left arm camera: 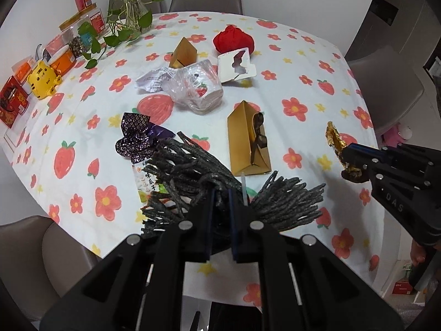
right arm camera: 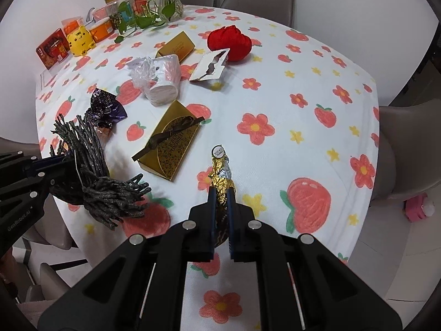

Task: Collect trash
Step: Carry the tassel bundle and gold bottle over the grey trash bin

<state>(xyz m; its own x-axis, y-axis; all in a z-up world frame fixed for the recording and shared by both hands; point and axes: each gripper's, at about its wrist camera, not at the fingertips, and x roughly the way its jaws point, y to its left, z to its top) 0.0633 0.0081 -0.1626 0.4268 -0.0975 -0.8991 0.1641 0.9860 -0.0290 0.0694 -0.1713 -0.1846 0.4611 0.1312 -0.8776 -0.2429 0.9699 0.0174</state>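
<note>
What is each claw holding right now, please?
Left claw: closed on a bundle of dark grey cord.
Right claw: closed on a crumpled gold foil wrapper.

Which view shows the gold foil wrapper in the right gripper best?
The right wrist view: the gold foil wrapper rises between the right gripper fingers, close and centred, its round label visible on top. The left wrist view shows the same wrapper only small, side-on, near the frame's edge.
</note>
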